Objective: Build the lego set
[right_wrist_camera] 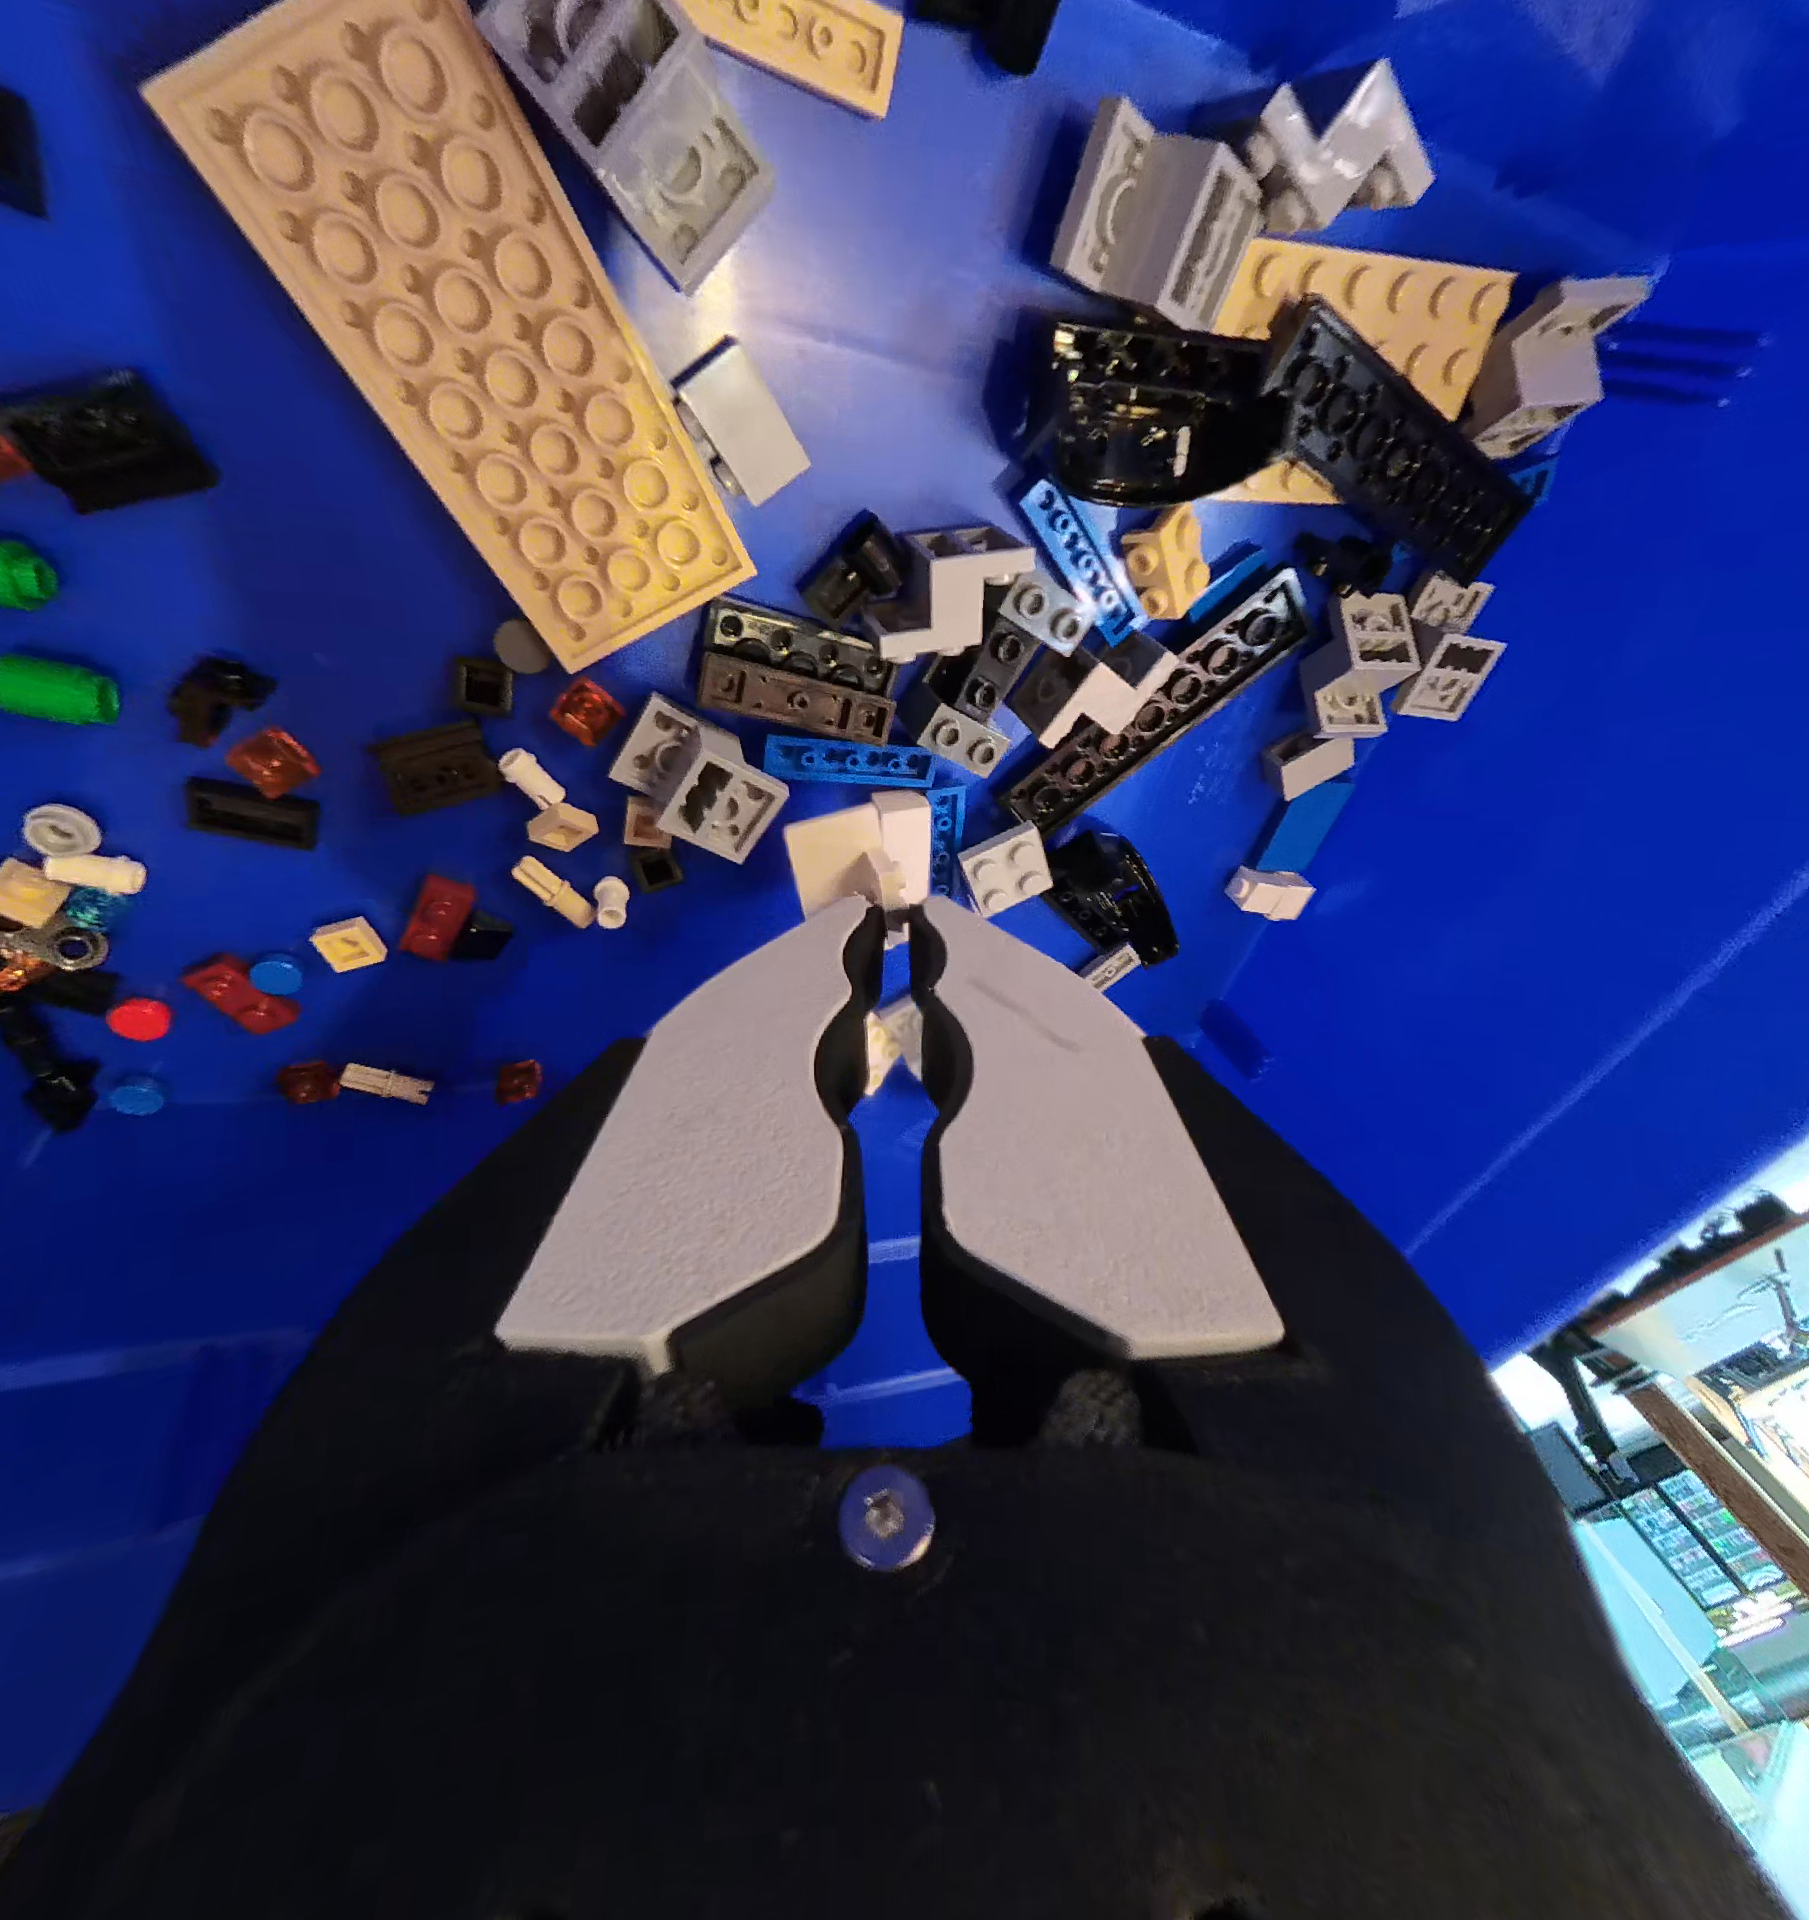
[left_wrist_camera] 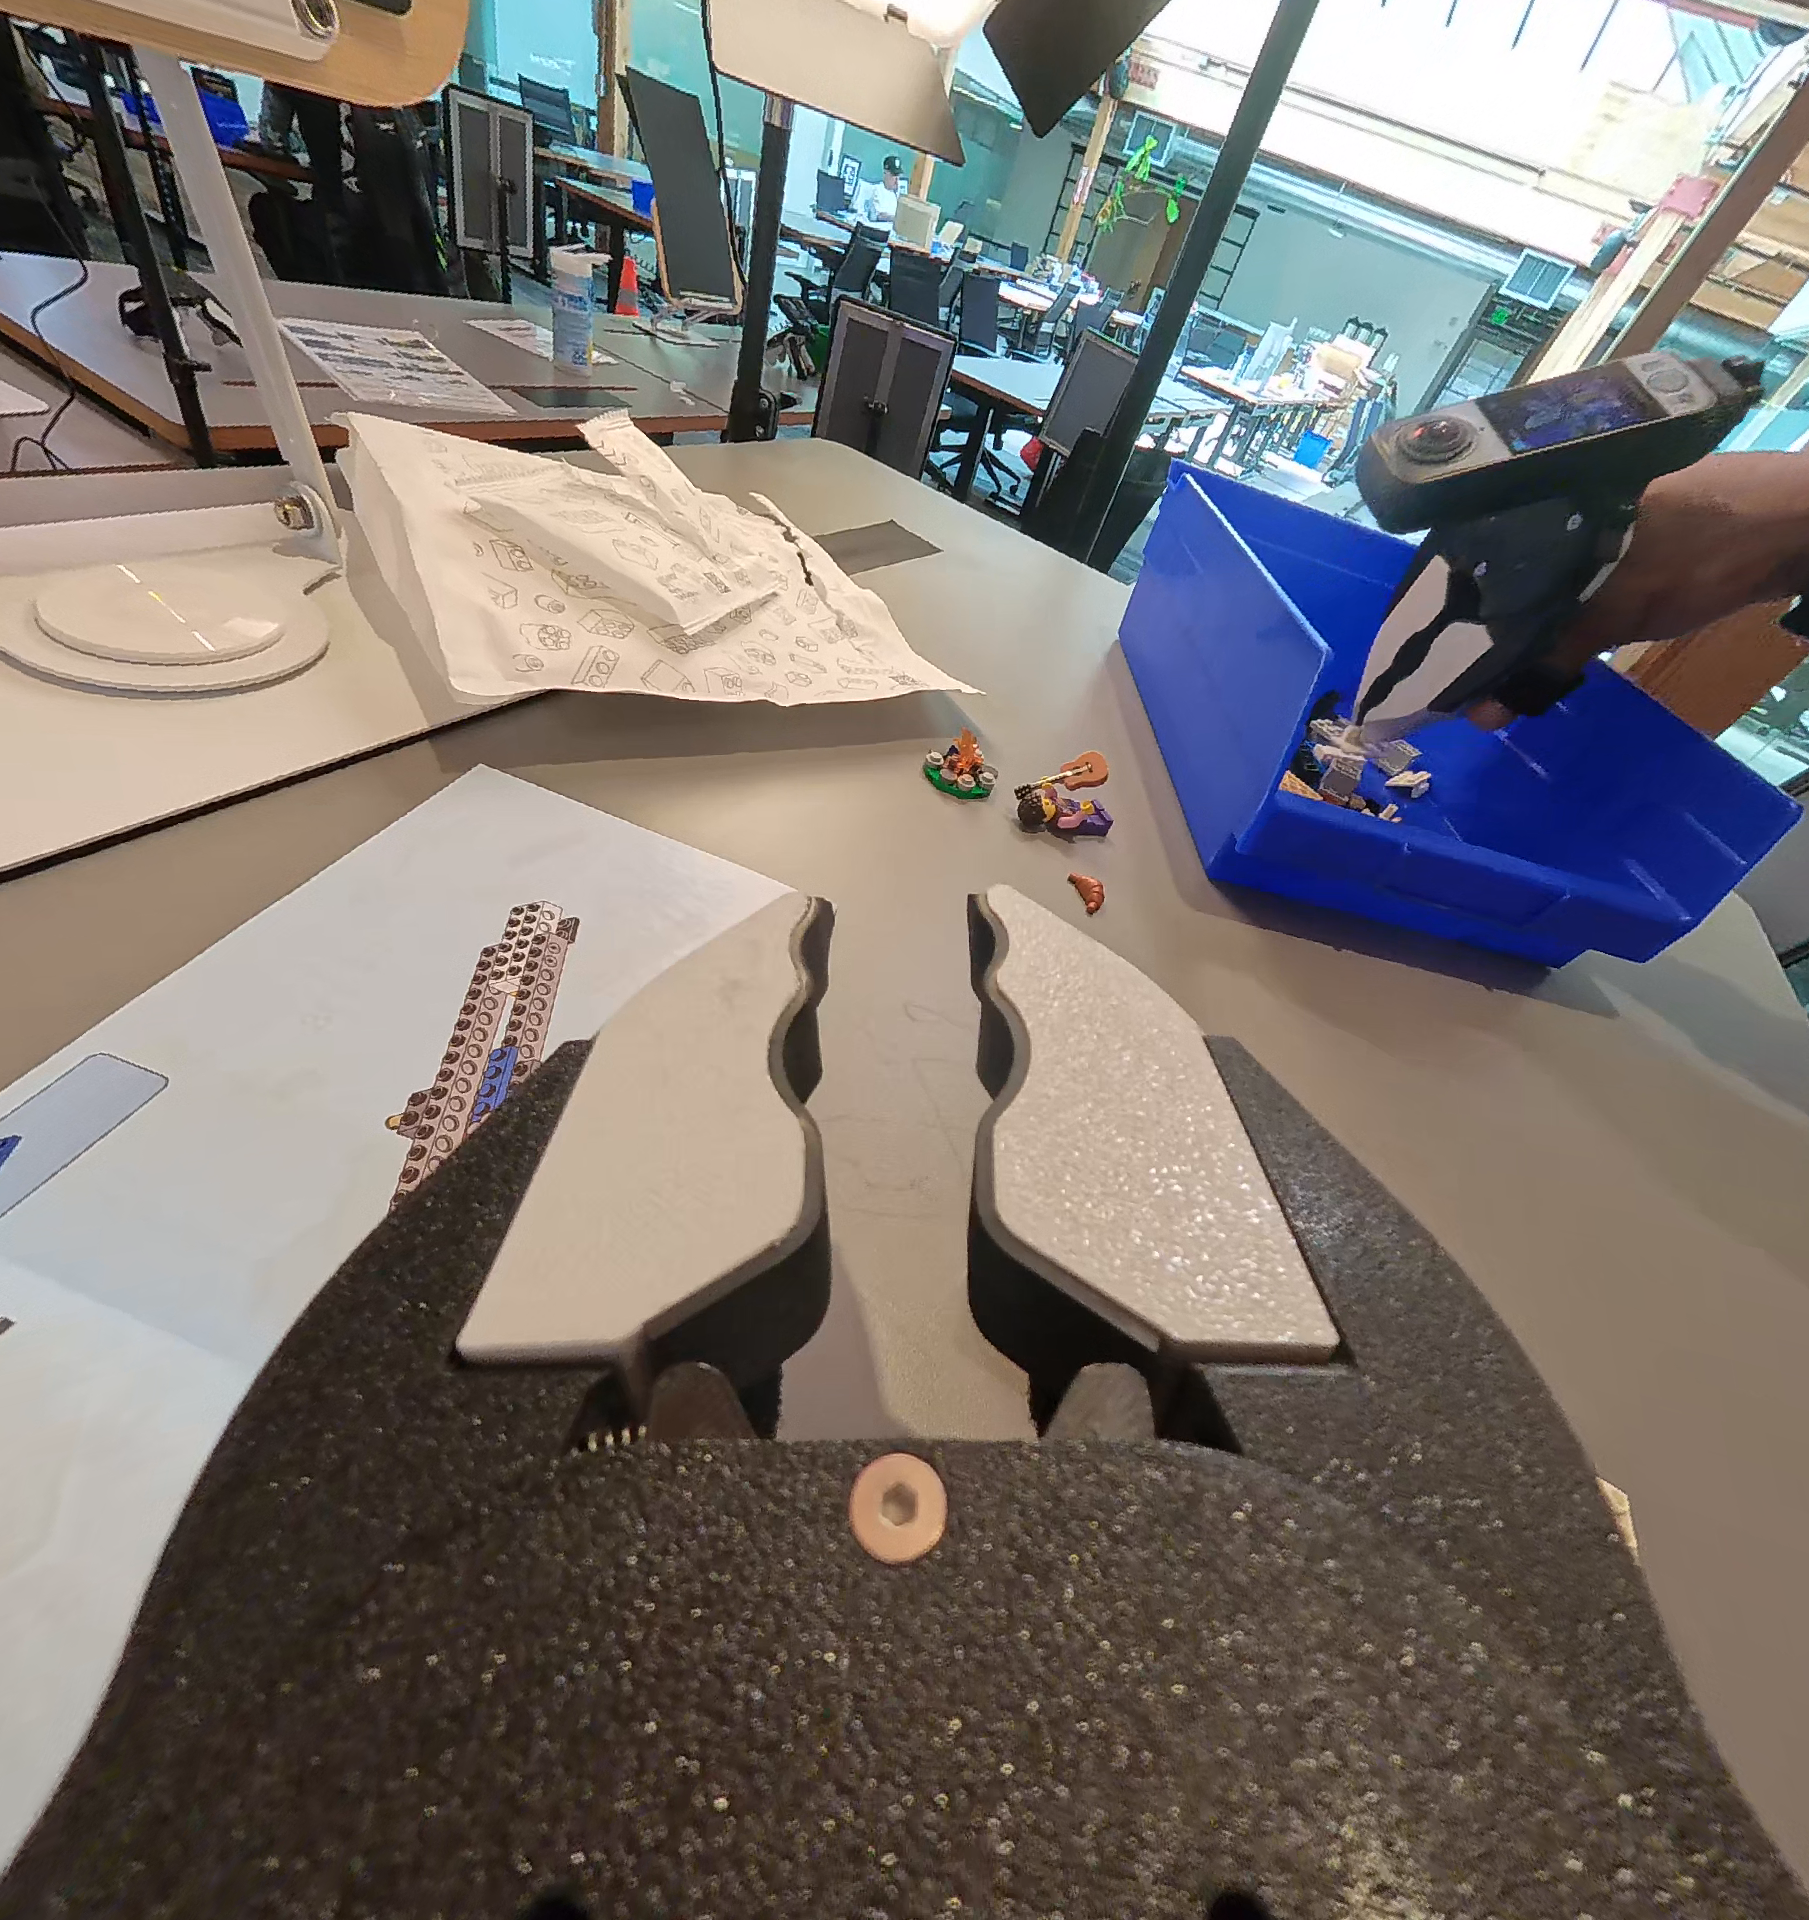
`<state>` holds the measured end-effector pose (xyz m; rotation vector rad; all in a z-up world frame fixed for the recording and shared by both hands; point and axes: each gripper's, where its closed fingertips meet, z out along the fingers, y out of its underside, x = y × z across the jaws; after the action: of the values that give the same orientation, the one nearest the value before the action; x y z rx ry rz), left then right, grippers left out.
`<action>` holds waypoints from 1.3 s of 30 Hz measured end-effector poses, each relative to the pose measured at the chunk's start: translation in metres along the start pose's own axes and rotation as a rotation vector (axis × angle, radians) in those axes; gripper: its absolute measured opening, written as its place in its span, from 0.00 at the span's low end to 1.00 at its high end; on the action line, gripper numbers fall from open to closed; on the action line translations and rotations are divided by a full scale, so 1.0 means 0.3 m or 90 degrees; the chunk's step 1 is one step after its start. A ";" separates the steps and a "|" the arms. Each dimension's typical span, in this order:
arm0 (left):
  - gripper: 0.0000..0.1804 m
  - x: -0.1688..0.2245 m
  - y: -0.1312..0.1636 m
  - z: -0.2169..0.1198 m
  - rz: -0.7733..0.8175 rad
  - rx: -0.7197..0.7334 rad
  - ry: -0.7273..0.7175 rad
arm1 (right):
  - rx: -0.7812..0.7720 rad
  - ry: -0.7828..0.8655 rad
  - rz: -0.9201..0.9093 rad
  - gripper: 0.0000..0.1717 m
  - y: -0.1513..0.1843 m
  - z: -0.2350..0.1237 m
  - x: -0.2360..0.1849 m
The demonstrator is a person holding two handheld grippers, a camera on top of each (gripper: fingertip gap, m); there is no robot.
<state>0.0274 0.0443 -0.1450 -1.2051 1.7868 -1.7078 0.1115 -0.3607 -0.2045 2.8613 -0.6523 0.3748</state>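
White brick piece is sitting pinched between the fingertips of the right hand-held gripper, both pads pressing on it, low inside the blue bin. Lying in that bin are many loose bricks: one large tan plate at 11 o'clock, two green cylinders at 9 o'clock, one long black plate at 2 o'clock, plus grey, black and red bits (too many to count). Bare blue floor is showing at 6 and 4 o'clock.

Standing narrowly apart with nothing between its pads, the left hand-held gripper is hovering over the grey table. One instruction booklet is lying at 9 o'clock, reaching under the left finger. Ahead at 12 to 1 o'clock are resting one campfire piece, one minifigure with one guitar, and one croissant piece. Two printed paper bags are lying at 11 o'clock. Open table is stretching at 3 o'clock, up to the bin near the table's edge.
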 end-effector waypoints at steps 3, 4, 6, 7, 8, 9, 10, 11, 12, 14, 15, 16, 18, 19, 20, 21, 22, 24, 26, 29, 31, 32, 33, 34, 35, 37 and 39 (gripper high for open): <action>0.14 -0.001 0.000 0.000 -0.003 -0.001 0.002 | 0.042 0.028 0.003 0.03 -0.027 -0.070 0.011; 0.14 -0.001 0.000 0.000 -0.004 0.000 0.003 | 0.065 0.039 0.000 0.03 -0.048 -0.108 0.008; 0.14 -0.002 0.000 0.000 -0.011 0.000 0.007 | 0.121 0.066 -0.013 0.03 -0.112 -0.202 -0.011; 0.14 -0.003 0.000 0.000 -0.016 0.000 0.010 | 0.156 0.079 -0.024 0.03 -0.155 -0.258 -0.031; 0.14 -0.003 -0.001 -0.001 -0.020 0.000 0.015 | 0.197 0.091 -0.037 0.03 -0.207 -0.317 -0.060; 0.14 -0.002 -0.001 -0.002 -0.025 0.002 0.021 | 0.242 0.096 -0.051 0.03 -0.266 -0.376 -0.099; 0.14 -0.001 -0.004 -0.004 -0.029 0.005 0.027 | 0.285 0.095 -0.070 0.03 -0.327 -0.429 -0.151; 0.14 -0.001 -0.007 -0.007 -0.032 0.011 0.032 | 0.326 0.092 -0.094 0.03 -0.390 -0.475 -0.211; 0.14 -0.001 -0.012 -0.012 -0.034 0.017 0.035 | 0.362 0.088 -0.121 0.03 -0.453 -0.512 -0.275; 0.14 -0.010 -0.018 -0.022 -0.023 0.024 0.030 | 0.427 0.073 -0.175 0.03 -0.579 -0.560 -0.410; 0.14 -0.017 -0.023 -0.029 -0.014 0.029 0.023 | 0.453 0.056 -0.202 0.03 -0.639 -0.569 -0.482; 0.14 -0.025 -0.028 -0.036 -0.008 0.035 0.016 | 0.474 0.034 -0.226 0.03 -0.695 -0.570 -0.553; 0.14 -0.038 -0.038 -0.048 -0.010 0.051 0.009 | 0.494 -0.004 -0.255 0.03 -0.798 -0.544 -0.664; 0.14 -0.044 -0.042 -0.053 -0.016 0.057 0.006 | 0.495 -0.018 -0.265 0.03 -0.842 -0.523 -0.707; 0.14 -0.051 -0.045 -0.057 -0.023 0.062 0.004 | 0.495 -0.031 -0.273 0.03 -0.882 -0.501 -0.743; 0.14 -0.057 -0.047 -0.060 -0.028 0.066 0.002 | 0.494 -0.046 -0.276 0.03 -0.918 -0.479 -0.770; 0.14 -0.064 -0.049 -0.064 -0.031 0.069 -0.001 | 0.487 -0.062 -0.276 0.03 -0.946 -0.454 -0.790; 0.14 -0.078 -0.053 -0.071 -0.033 0.073 -0.010 | 0.461 -0.080 -0.278 0.03 -0.985 -0.403 -0.809; 0.14 -0.090 -0.057 -0.077 -0.041 0.079 -0.017 | 0.440 -0.092 -0.277 0.03 -1.010 -0.367 -0.813; 0.14 -0.100 -0.060 -0.081 -0.054 0.086 -0.018 | 0.410 -0.130 -0.284 0.02 -1.027 -0.332 -0.834; 0.14 -0.101 -0.059 -0.080 -0.056 0.085 -0.018 | 0.385 -0.138 -0.297 0.03 -1.030 -0.307 -0.845; 0.14 -0.100 -0.058 -0.078 -0.054 0.083 -0.018 | 0.386 -0.139 -0.303 0.03 -1.034 -0.305 -0.850; 0.14 -0.099 -0.057 -0.077 -0.053 0.081 -0.018 | 0.388 -0.145 -0.304 0.03 -1.037 -0.307 -0.855; 0.14 -0.099 -0.056 -0.076 -0.052 0.080 -0.018 | 0.389 -0.149 -0.302 0.03 -1.037 -0.309 -0.856; 0.14 -0.099 -0.055 -0.075 -0.052 0.079 -0.018 | 0.392 -0.145 -0.295 0.03 -1.039 -0.312 -0.850; 0.14 -0.102 -0.055 -0.075 -0.057 0.080 -0.017 | 0.411 -0.132 -0.267 0.03 -1.037 -0.329 -0.826; 0.14 -0.105 -0.057 -0.077 -0.063 0.082 -0.016 | 0.437 -0.134 -0.209 0.05 -1.016 -0.359 -0.803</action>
<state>0.0324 0.0851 -0.1335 -1.2731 1.5991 -1.8240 0.0155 0.0309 -0.2071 3.6151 -0.0577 0.2850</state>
